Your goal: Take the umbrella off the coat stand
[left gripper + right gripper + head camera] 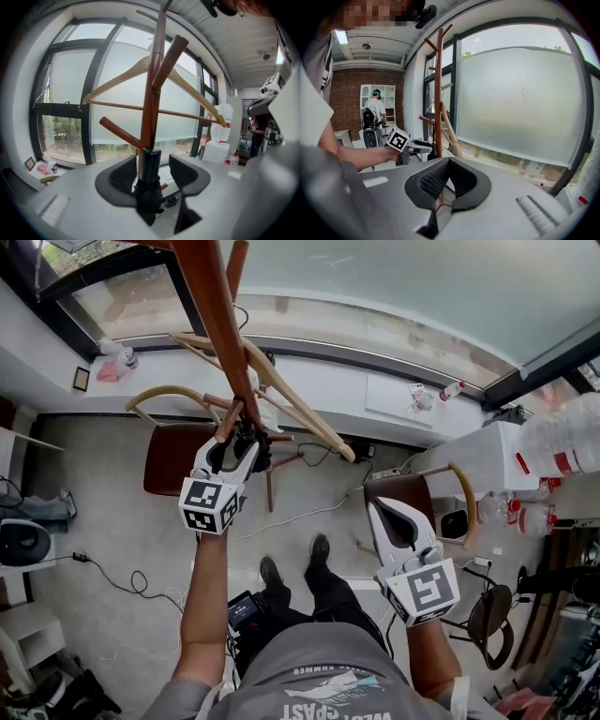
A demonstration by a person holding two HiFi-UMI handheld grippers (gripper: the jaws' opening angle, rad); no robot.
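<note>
Closest in the head view, my left gripper reaches the coat stand, with my right gripper well apart from it. In the left gripper view I see jaws spread wide around the black umbrella, unsqueezed, just beside the stand's post. In the right gripper view the jaws are closed together and empty.

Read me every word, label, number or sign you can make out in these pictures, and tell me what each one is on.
"SUMMER": small curved print on the person's grey shirt, only just legible.
Larger print below it on the shirt: cut off by the picture's edge, not reliably readable.
Left marker cube and right marker cube: black square patterns, no letters.
Red labels on the bottles: too blurred to read.
</note>
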